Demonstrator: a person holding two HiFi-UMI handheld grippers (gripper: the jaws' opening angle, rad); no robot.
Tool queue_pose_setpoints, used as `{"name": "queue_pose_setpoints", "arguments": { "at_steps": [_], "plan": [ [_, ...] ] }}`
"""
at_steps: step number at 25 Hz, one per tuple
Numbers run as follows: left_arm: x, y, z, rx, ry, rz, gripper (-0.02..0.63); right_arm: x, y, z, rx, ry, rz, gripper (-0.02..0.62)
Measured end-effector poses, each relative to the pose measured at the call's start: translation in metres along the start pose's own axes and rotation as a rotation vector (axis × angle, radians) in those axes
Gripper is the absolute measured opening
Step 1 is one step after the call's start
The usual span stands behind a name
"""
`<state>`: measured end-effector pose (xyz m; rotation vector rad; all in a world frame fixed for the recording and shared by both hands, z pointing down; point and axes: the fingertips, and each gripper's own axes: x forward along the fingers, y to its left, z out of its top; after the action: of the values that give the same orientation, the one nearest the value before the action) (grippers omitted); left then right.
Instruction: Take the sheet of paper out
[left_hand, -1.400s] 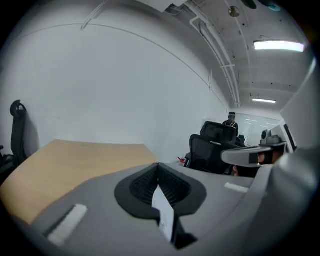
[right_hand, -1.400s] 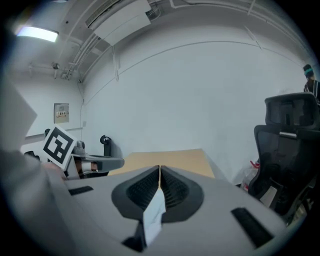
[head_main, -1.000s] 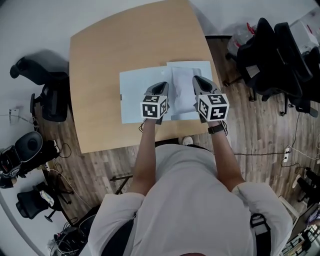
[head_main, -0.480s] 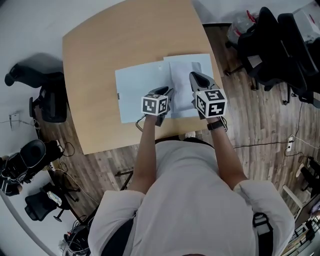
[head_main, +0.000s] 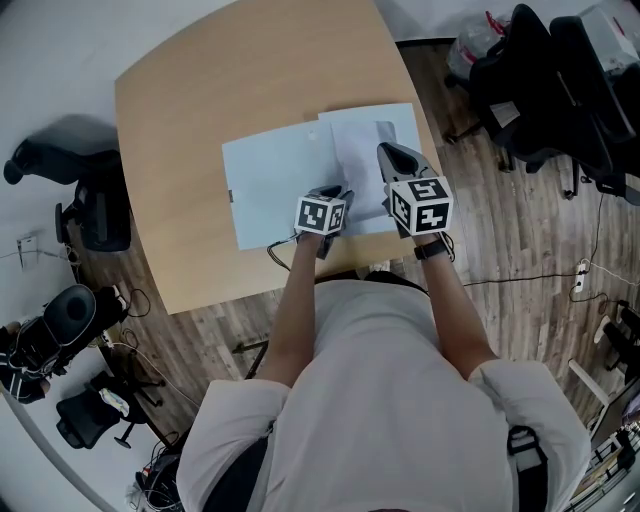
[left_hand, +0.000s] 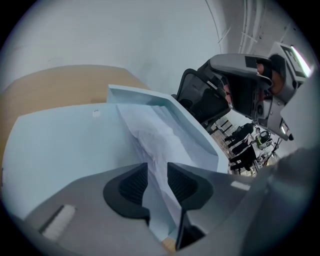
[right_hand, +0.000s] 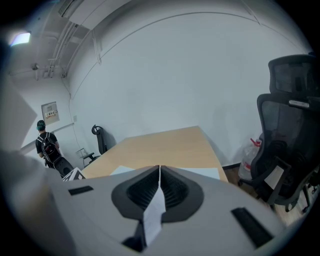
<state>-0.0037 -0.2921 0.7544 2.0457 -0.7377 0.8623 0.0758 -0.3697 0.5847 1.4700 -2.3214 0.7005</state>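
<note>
A light blue folder (head_main: 270, 185) lies open on the wooden table (head_main: 240, 80), with a crumpled white sheet of paper (head_main: 360, 150) in its right half. In the left gripper view the paper (left_hand: 150, 132) runs down between the jaws of my left gripper (left_hand: 157, 172), beside the folder's base (left_hand: 65, 145). Those jaws are opening and the pads stand off the paper. My left gripper (head_main: 336, 192) is low at the folder's near edge. My right gripper (head_main: 386, 152) hovers over the right half; in its own view my right gripper (right_hand: 159, 170) is shut on a thin pale edge, apparently the folder's raised cover (left_hand: 195, 135).
Black office chairs stand on the floor left of the table (head_main: 70, 190) and to its right (head_main: 540, 90); one chair (right_hand: 290, 140) looms close in the right gripper view. A person (right_hand: 47, 147) stands far off by the wall. The table's near edge (head_main: 260, 290) is just below the folder.
My left gripper has dropped towards the folder's near edge and tipped downward. My right gripper has barely moved.
</note>
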Motion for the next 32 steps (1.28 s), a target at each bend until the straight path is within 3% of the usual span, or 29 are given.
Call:
{"name": "queue_pose_setpoints", "arguments": {
  "at_steps": [5,13,19,26,32],
  "plan": [
    [0.004,0.002,-0.003,0.009,0.033,0.022,0.123,0.0,-0.003,-0.004,0.008,0.007,-0.006,0.014],
    [0.001,0.013,-0.008,0.019,0.043,0.085,0.012,0.004,0.002,-0.005,0.005,0.012,0.0,0.014],
    [-0.006,0.022,-0.01,0.022,0.028,0.117,0.009,0.005,0.009,-0.005,-0.002,0.008,0.005,0.014],
    [-0.017,0.035,-0.021,-0.035,-0.001,0.14,0.009,0.007,0.019,-0.003,-0.007,-0.011,0.012,0.014],
    [-0.041,0.056,-0.026,-0.064,-0.055,0.208,0.009,0.011,0.033,0.003,-0.024,-0.023,0.041,0.014]
  ]
}}
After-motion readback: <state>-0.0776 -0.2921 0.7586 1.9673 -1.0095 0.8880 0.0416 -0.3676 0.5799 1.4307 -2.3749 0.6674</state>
